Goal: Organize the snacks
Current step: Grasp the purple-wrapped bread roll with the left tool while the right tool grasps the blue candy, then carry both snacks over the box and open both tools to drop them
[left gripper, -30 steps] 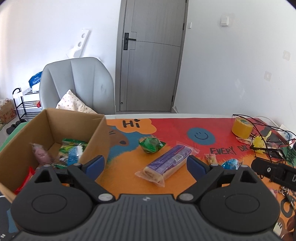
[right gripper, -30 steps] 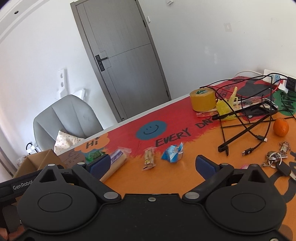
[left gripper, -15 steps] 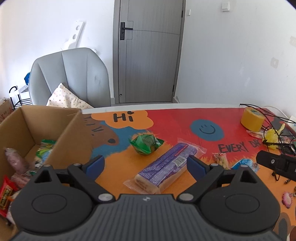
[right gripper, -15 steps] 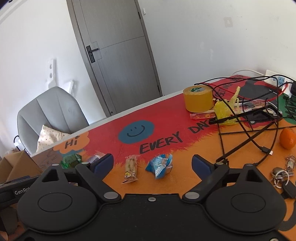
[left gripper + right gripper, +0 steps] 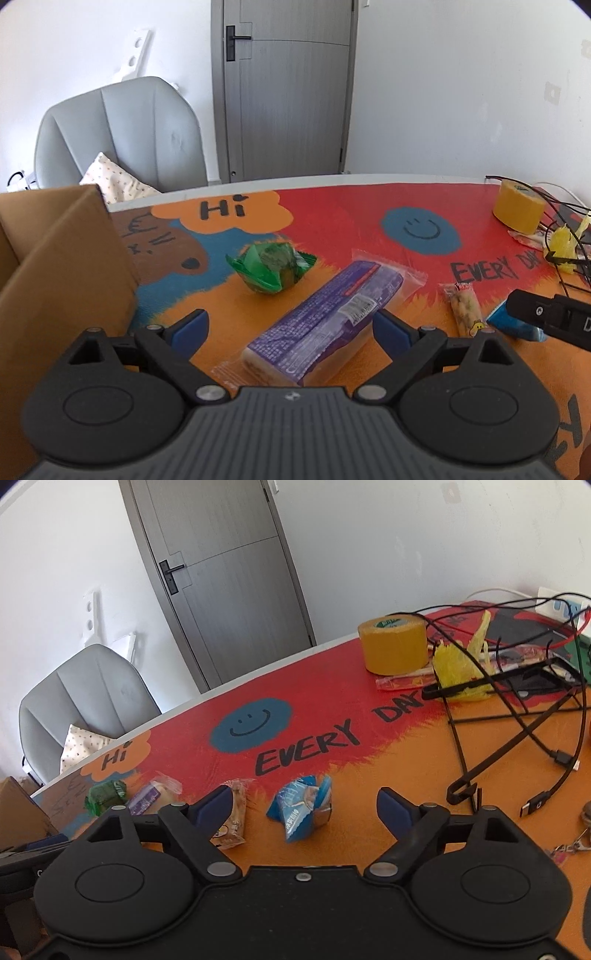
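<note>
My left gripper is open and empty, its jaws on either side of a long purple-wrapped snack lying on the colourful table mat. A green wrapped snack lies just beyond it. The cardboard box stands at the left. My right gripper is open and empty, just above a blue snack packet. A small beige snack bar lies by its left finger; it also shows in the left wrist view. The purple snack and green snack lie further left.
A yellow tape roll stands at the back right beside a yellow bag, a black wire rack and loose cables. A grey chair with a cushion stands behind the table. A door is beyond.
My left gripper has moved right from the box and come down over the purple snack. My right gripper has moved forward and lower toward the blue packet. Both stay open.
</note>
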Demonstrator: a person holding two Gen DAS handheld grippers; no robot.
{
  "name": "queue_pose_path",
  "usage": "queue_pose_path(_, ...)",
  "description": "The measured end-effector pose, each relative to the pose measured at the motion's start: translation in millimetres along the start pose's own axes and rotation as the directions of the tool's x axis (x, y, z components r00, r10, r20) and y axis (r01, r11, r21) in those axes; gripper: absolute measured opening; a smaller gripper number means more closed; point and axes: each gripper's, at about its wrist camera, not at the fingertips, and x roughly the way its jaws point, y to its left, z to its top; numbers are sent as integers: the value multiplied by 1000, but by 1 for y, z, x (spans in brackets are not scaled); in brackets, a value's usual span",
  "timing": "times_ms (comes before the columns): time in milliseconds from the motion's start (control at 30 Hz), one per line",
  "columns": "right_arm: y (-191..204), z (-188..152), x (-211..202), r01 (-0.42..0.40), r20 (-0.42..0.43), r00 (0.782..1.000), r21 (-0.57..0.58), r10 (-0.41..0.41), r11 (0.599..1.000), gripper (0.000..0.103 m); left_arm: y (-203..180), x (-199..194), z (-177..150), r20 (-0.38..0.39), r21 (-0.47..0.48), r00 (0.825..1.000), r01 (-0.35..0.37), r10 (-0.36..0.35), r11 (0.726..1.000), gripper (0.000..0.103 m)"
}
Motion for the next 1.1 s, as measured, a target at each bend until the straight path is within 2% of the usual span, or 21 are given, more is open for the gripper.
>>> queue_pose_path(233, -7, -2, 7, 4, 13, 1000, 3, -4, 1000, 77, -7, 11, -5, 0, 20, 1000, -2, 2, 1000, 94)
queue_pose_path(333, -10, -3, 9, 4, 23, 1000, 6, -4, 1000, 71, -7, 13, -6, 2, 9, 1000, 8, -9, 1000, 89)
queue_pose_path(400, -11, -3, 10, 1, 30, 1000, 6, -1, 1000, 63, -7, 13, -7, 6, 3, 1000, 23, -23, 1000, 73)
queue_pose_path(433, -12, -4, 10, 3, 33, 999, 4, -3, 1000, 59, -7, 12, -8, 10, 2, 1000, 8, -8, 1000, 68)
queue_pose_path(500, -14, -4, 9, -5, 28, 1000, 5, 5, 1000, 37, -9, 7, -10, 17, 10, 1000, -3, 2, 1000, 45)
queue_pose_path(533, -15, -4, 9, -20, 17, 1000, 18, 19, 1000, 32, -8, 5, -10, 15, 5, 1000, 5, -5, 1000, 40)
queue_pose_path(567, -16, -4, 8, -29, 2, 1000, 34, 29, 999, 32, -7, 3, -11, 14, -4, 1000, 13, -13, 1000, 35)
queue_pose_path(867, -3, -17, -24, -68, -9, 998, 36, 68, 997, 31, -3, -22, -24, -15, -53, 998, 54, -54, 997, 32)
queue_pose_path(1100, 5, -23, -55, -65, 14, 998, 54, 65, 996, 31, 3, -56, -29, 16, -58, 996, 85, -85, 995, 31)
